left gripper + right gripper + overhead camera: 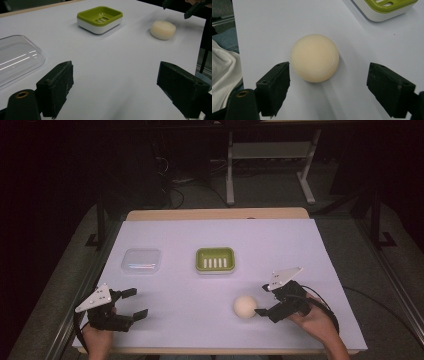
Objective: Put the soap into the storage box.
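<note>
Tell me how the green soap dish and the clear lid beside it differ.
The soap dish is opaque, green over a white base, with slots in its floor; the clear lid is see-through and plain. The dish sits open side up, the lid dome up. Both are rounded rectangles of similar size resting on the table, untouched.

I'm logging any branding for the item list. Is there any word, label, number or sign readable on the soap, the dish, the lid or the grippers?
None can be read.
Round cream soap bar: plain, no stamp visible.
Green and white soap dish: slots only, no lettering.
Clear plastic lid: only light reflections.
Left gripper and right gripper: the grey plates carry small dots, no legible marks.
White table cover: blank.
</note>
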{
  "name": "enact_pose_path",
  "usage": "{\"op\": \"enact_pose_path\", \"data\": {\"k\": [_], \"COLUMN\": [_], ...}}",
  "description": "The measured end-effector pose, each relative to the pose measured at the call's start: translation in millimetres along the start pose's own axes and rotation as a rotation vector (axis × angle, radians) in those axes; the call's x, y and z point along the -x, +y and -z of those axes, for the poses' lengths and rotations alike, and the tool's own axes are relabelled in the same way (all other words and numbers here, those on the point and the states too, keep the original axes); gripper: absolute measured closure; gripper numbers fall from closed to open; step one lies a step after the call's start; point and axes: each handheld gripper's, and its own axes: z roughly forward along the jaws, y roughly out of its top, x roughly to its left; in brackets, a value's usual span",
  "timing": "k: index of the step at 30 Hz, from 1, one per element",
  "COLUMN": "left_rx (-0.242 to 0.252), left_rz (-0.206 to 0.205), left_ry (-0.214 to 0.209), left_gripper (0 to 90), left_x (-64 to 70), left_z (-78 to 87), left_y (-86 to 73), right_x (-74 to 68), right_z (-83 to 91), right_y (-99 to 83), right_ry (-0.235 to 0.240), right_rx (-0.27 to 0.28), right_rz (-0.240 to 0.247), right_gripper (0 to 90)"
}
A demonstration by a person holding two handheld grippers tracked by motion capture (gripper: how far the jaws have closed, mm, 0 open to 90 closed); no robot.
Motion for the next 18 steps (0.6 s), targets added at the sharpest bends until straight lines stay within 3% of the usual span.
{"op": "enact_pose_path", "data": {"k": [18], "left_rx": [0.007], "left_rz": [0.004], "left_ry": [0.002], "left_gripper": [13.1], "left_x": [-0.4], "left_z": [0.3], "left_y": [0.1], "right_x": [1.5], "right_z": [-12.9], "right_y": [11.7], "right_ry": [0.019], "right_rx": [-0.021], "right_rz": [-0.019], "right_gripper": [13.7]}}
